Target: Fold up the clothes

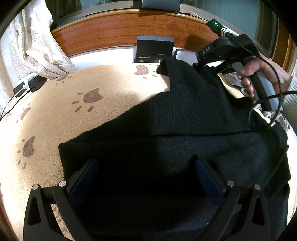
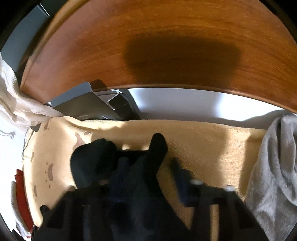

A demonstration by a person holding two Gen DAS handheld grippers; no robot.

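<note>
Beige blanket (image 1: 55,115) beneath blurred right gripper (image 2: 150,166)

This is a bedroom in a home. A bed spread with a tan paw-print blanket (image 1: 74,115) meets a curved wooden headboard (image 1: 118,31), with a cream embroidered pillow (image 1: 33,48) and curtained window (image 1: 250,16) nearby.

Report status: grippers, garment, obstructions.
Left gripper open over black sweater. Right gripper at sweater's far edge, blurred, grip unclear. Grey box beyond, clear.
</note>
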